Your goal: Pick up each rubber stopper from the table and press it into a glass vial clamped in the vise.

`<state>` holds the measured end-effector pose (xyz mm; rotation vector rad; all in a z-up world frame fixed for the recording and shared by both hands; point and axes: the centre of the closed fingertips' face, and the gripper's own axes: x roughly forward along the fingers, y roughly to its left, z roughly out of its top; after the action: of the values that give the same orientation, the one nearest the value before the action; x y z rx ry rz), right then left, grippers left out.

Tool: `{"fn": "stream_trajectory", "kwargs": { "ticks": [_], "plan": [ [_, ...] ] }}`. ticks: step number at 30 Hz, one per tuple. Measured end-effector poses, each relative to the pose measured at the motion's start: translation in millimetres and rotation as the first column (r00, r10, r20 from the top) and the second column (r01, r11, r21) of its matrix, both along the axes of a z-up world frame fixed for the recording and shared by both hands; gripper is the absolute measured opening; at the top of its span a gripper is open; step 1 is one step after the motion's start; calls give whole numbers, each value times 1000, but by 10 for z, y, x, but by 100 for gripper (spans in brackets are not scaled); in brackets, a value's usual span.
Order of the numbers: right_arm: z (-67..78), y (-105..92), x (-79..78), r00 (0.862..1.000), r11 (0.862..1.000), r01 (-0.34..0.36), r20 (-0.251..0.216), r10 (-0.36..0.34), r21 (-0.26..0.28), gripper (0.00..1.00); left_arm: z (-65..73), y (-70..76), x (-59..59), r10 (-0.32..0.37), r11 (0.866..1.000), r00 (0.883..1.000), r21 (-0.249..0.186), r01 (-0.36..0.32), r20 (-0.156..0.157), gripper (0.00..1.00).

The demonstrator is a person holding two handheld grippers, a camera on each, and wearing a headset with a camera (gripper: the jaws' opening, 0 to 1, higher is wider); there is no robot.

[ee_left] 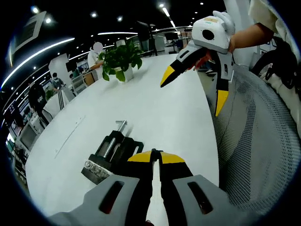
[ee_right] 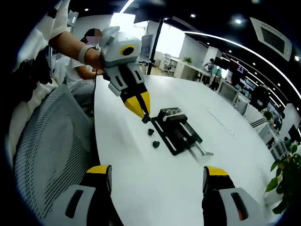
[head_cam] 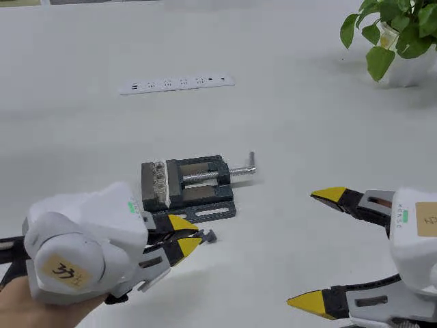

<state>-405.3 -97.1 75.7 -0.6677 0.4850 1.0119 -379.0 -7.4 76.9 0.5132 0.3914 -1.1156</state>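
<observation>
A dark vise (head_cam: 194, 183) sits mid-table with a row of glass vials (head_cam: 160, 183) clamped at its left end; the vials (ee_left: 95, 167) also appear in the left gripper view. My left gripper (head_cam: 190, 234) hovers just in front of the vise, jaws shut on a small dark rubber stopper (head_cam: 207, 236). The right gripper view shows the left gripper (ee_right: 142, 113) with the stopper at its yellow tips, above two loose stoppers (ee_right: 151, 132) (ee_right: 155, 144) lying beside the vise (ee_right: 176, 129). My right gripper (head_cam: 315, 247) is wide open to the right of the vise, holding nothing.
A white power strip (head_cam: 176, 84) lies at the back of the table. A potted plant (head_cam: 396, 34) stands at the far right corner. A mesh chair (ee_right: 51, 141) is close to the table's near edge. The vise's screw handle (head_cam: 251, 164) sticks out to the right.
</observation>
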Motion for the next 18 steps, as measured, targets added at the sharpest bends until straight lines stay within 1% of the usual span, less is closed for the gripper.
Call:
{"fn": "stream_trajectory", "kwargs": {
  "ticks": [1, 3, 4, 5, 6, 8, 9, 10, 11, 13, 15, 18],
  "plan": [
    [23, 36, 5, 999, 999, -30, 18, 31, -26, 76, 35, -18, -13, -18, 1000, 1000, 0, 18, 6, 1],
    [63, 103, 4, 995, 995, -85, 49, 88, -56, 72, 86, -50, -47, -47, 999, 999, -1, 47, 15, 1],
    [85, 139, 2, 990, 989, -121, 65, 127, -80, 70, 109, -70, -75, -69, 998, 997, 3, 69, 18, 1],
    [102, 170, 3, 986, 986, -141, 76, 148, -90, 69, 121, -79, -92, -80, 997, 997, 8, 80, 19, 1],
    [116, 211, -9, 981, 980, -169, 80, 178, -104, 68, 144, -98, -118, -100, 995, 995, 11, 100, 27, 1],
    [131, 257, -17, 973, 972, -201, 88, 212, -119, 66, 170, -122, -151, -120, 993, 992, 10, 120, 25, 1],
    [136, 296, -30, 967, 966, -227, 92, 240, -127, 65, 186, -145, -173, -139, 990, 990, 13, 138, 28, 1],
    [139, 313, -28, 966, 965, -230, 93, 243, -126, 64, 196, -160, -186, -150, 989, 988, 13, 150, 25, 1],
    [154, 355, -33, 960, 961, -249, 98, 262, -124, 63, 208, -180, -198, -167, 986, 985, 18, 167, 29, 1],
    [183, 413, -42, 954, 956, -270, 104, 282, -113, 58, 238, -213, -213, -182, 983, 983, 13, 182, 27, 1],
    [207, 472, -49, 949, 952, -288, 105, 298, -102, 54, 271, -250, -225, -203, 979, 978, 15, 203, 36, 1],
    [231, 524, -49, 937, 942, -317, 119, 329, -107, 46, 313, -286, -233, -225, 974, 973, 17, 225, 46, 1]
  ]
}}
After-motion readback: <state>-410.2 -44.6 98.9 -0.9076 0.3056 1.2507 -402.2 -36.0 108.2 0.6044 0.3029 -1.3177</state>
